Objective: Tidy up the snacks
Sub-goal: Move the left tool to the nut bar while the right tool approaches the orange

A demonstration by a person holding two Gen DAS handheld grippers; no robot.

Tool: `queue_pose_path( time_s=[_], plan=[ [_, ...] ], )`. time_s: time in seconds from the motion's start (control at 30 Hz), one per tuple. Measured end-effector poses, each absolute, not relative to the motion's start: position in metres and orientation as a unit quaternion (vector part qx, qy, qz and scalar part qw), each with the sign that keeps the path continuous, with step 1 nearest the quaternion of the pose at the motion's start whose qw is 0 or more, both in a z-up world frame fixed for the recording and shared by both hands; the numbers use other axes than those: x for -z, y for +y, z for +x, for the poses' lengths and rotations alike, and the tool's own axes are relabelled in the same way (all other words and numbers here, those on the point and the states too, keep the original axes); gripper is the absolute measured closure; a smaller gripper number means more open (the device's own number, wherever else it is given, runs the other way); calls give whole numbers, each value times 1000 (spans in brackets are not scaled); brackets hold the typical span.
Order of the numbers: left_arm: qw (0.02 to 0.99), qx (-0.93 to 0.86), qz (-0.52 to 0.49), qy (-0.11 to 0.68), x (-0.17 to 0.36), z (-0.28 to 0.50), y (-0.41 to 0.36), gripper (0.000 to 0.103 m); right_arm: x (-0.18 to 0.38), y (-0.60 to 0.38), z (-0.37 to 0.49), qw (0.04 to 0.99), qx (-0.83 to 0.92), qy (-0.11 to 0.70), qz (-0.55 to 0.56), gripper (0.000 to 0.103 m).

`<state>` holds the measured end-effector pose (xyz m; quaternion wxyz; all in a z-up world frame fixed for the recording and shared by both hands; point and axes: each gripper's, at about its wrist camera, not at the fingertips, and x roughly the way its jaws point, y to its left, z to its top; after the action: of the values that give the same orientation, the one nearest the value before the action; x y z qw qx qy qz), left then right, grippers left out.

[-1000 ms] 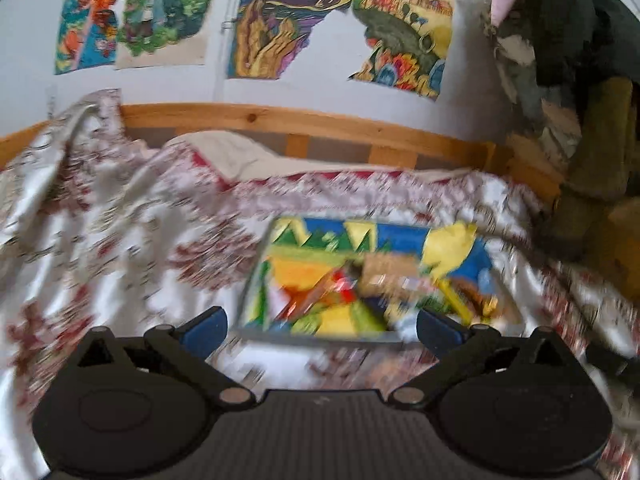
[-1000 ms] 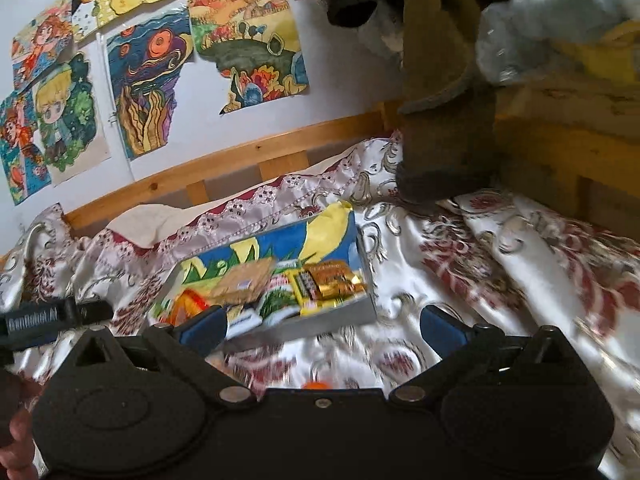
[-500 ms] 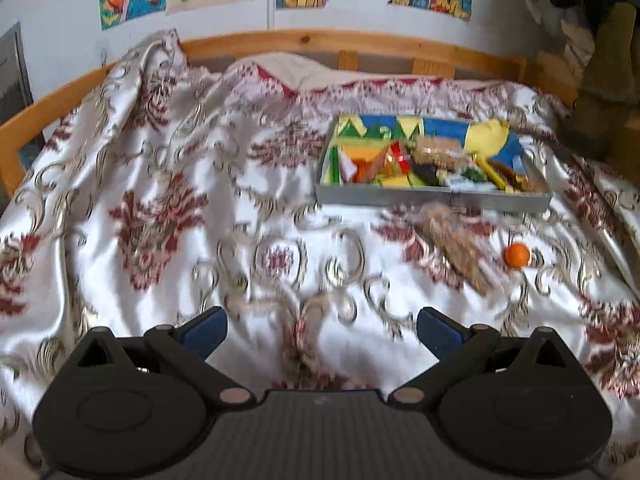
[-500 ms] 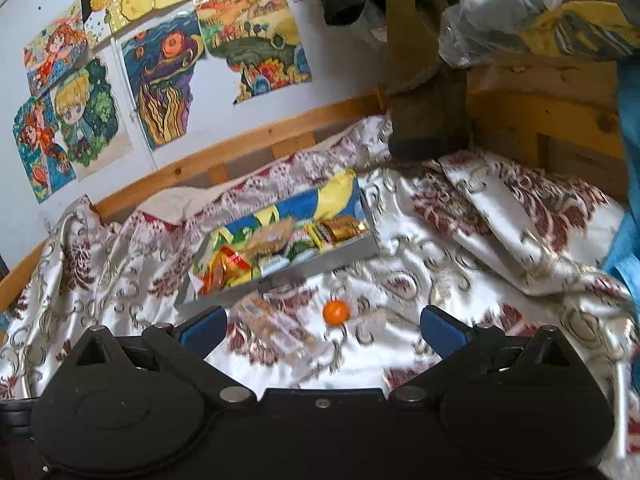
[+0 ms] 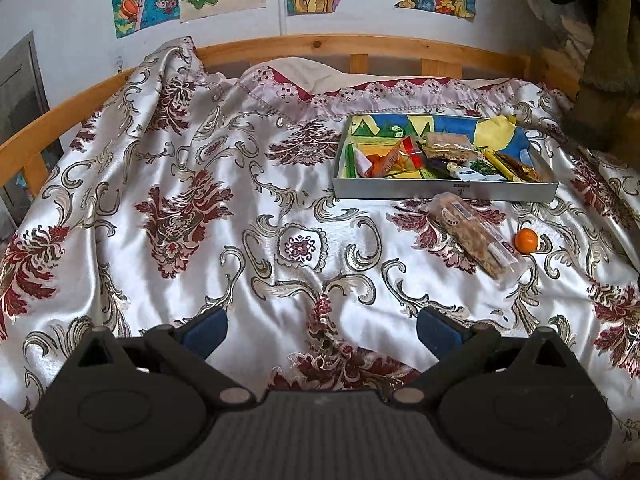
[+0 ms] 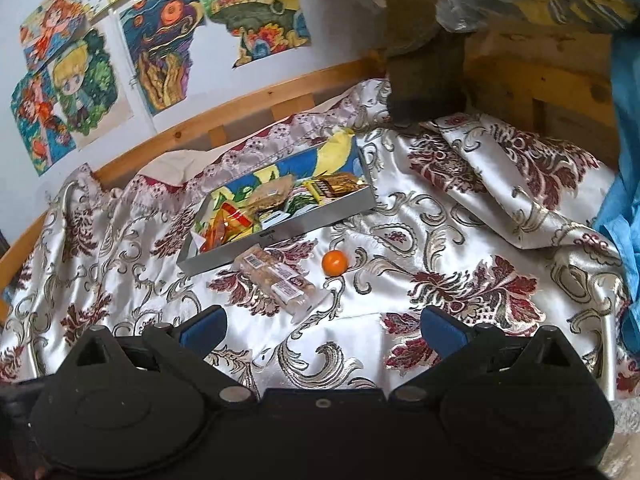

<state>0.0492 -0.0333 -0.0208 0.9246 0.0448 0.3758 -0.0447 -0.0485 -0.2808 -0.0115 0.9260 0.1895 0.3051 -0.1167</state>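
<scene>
A shallow grey box (image 5: pixel 444 191) with a colourful painted bottom lies on the bed and holds several snack packets; it also shows in the right wrist view (image 6: pixel 280 236). In front of it on the cover lie a clear pack of brown biscuits (image 5: pixel 474 238) (image 6: pixel 280 280) and a small orange fruit (image 5: pixel 526 240) (image 6: pixel 334 262). My left gripper (image 5: pixel 322 326) is open and empty, low over the near part of the bed. My right gripper (image 6: pixel 322 326) is open and empty, just short of the biscuit pack.
A shiny white bedcover with red and gold patterns (image 5: pixel 200 208) covers the bed. A wooden bed rail (image 5: pixel 360 46) runs along the wall with drawings. Dark clothes and a wooden frame (image 6: pixel 520 80) stand at the right, with blue cloth (image 6: pixel 628 160) beside.
Both grippers have pulled back from the box toward the near side of the bed. The biscuit pack and the orange fruit have come into view. Both stay open.
</scene>
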Motion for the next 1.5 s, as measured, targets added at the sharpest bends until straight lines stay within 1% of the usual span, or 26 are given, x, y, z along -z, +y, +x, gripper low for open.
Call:
queue_pose_path(
  time_s=[0.33,0.7,1.1,1.23,1.5],
  plan=[
    [925,45,19,376,13,58,-29,0,13,-273,-34,929,90,320,160,1],
    [926,36,7,377,14,73,-31,0,10,-272,-11,937,65,316,136,1],
    [921,43,-6,388,22,90,-35,0,6,-294,19,943,61,302,127,1],
    [920,48,-8,390,27,98,-41,0,9,-309,32,938,49,305,158,1],
    [913,75,-12,400,37,130,-60,0,18,-337,65,946,69,291,125,1]
  ],
)
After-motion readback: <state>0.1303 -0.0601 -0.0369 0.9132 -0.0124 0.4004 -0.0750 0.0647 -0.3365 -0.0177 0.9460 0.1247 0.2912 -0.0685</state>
